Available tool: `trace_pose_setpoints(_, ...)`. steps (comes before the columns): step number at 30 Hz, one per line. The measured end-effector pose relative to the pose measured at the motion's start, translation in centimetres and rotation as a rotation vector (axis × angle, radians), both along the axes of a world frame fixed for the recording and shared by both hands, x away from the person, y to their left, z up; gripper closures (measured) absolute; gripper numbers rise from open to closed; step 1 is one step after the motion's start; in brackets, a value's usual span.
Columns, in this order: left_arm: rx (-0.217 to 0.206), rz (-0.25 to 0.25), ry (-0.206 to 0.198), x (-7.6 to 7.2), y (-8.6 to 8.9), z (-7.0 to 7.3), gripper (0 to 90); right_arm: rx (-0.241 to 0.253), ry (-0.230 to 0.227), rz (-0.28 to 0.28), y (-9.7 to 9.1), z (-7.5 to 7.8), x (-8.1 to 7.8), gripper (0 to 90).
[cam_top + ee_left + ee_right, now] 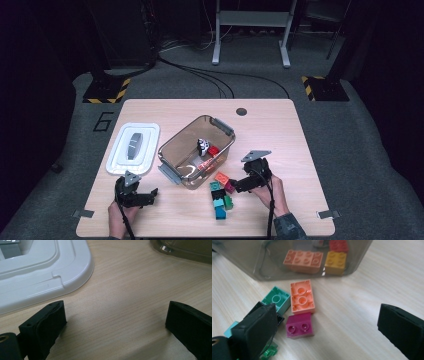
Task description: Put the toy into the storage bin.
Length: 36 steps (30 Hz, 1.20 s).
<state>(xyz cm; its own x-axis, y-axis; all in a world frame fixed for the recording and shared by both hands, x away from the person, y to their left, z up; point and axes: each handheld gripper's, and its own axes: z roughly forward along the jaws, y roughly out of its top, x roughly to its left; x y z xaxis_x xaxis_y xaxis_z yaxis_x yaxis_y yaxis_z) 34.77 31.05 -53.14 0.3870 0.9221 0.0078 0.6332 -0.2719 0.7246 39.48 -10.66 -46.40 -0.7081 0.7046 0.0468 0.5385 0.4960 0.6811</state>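
Observation:
A clear plastic bin (pixel 176 140) stands mid-table with a long orange brick (pixel 303 261), a yellow brick (pixel 335 261) and a red brick (pixel 339 245) inside. In front of it lie loose bricks: an upturned orange brick (pixel 302 296), a magenta brick (pixel 300 326), a teal brick (pixel 276 300) and a green brick (pixel 269 352). My right gripper (pixel 325 315) is open just above them, the magenta brick near its left jaw, nothing pressed. In the high view the right gripper (pixel 235 184) points left at the pile (pixel 221 197). My left gripper (pixel 116 312) rests open on bare wood.
The bin's white lid (pixel 132 148) lies flat at the left, just beyond the left gripper (pixel 150 195); its corner (pixel 75 277) is close to the left jaw. The wooden table (pixel 280 150) has a dark round hole (pixel 241 111) at its far edge. Cables cross the floor behind.

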Motion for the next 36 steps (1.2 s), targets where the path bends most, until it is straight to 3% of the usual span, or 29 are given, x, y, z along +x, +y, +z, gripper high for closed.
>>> trace_pose_setpoints(2,0.0,0.0,0.0,0.0,0.0,0.0,2.9,-0.008,0.007,0.015,0.3,-0.5,-0.1,5.0)
trace_pose_setpoints(4,-0.001,0.0,0.0,0.0,0.0,0.0,2.9,-0.022,0.019,0.031,0.7,-1.2,-0.4,14.4)
trace_pose_setpoints(10,0.0,0.0,0.001,0.0,0.0,0.0,2.9,-0.024,0.039,0.054,1.2,-2.0,-0.7,28.2)
trace_pose_setpoints(17,-0.001,0.0,0.0,0.0,0.0,0.0,2.9,-0.043,0.071,0.062,1.7,-2.8,-0.7,38.4)
trace_pose_setpoints(24,-0.002,0.0,0.001,0.0,0.0,0.0,2.9,-0.06,0.075,0.044,1.1,-3.3,-0.7,56.5)
trace_pose_setpoints(32,-0.003,0.0,0.001,0.0,0.0,0.0,3.0,-0.047,0.073,0.003,0.3,-3.3,-0.7,57.1)
trace_pose_setpoints(36,-0.003,0.001,0.0,0.0,0.0,0.0,2.9,-0.058,0.066,0.008,0.5,-3.5,-0.6,52.3)
